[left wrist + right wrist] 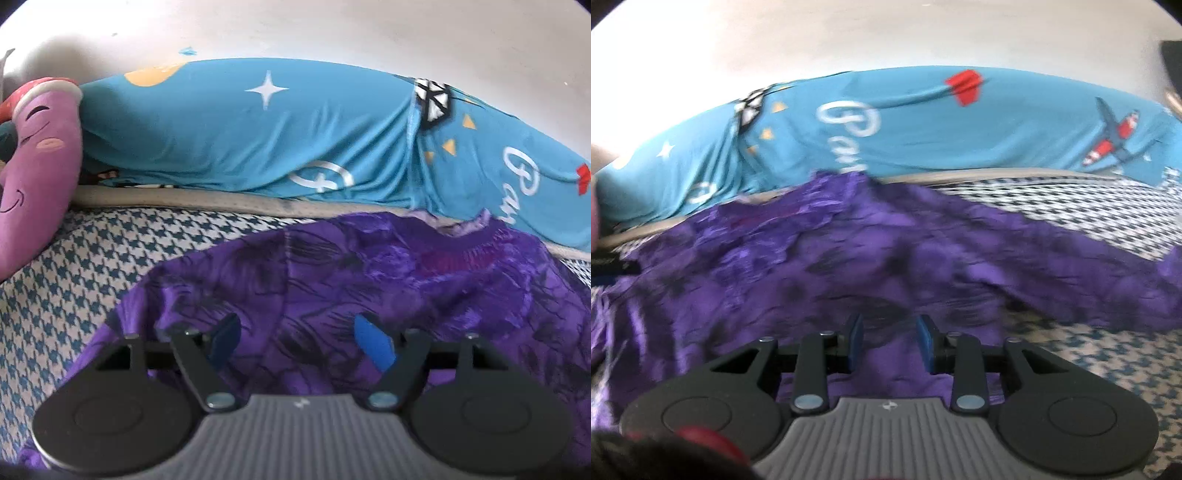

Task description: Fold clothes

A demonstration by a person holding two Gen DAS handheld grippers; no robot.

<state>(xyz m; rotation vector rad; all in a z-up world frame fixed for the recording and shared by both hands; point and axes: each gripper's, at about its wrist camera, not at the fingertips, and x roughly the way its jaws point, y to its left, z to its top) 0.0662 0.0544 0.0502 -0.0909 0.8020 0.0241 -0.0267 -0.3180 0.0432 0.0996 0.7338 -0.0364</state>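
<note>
Claws, left [299, 343] and right [891, 341], gape seemingly empty over purple garment [369, 280].

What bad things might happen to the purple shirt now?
The purple shirt lies crumpled, so a fold made now may trap wrinkles. Both grippers, left and right, are open above one thick layer; they might pinch the houndstooth sheet too. A hard pull could drag the shirt against the blue quilt.

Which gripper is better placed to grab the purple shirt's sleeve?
Probably the right gripper: the purple shirt stretches a long sleeve-like part toward its right side. The left gripper, also open, hangs over the shirt's middle, away from that part.
</note>
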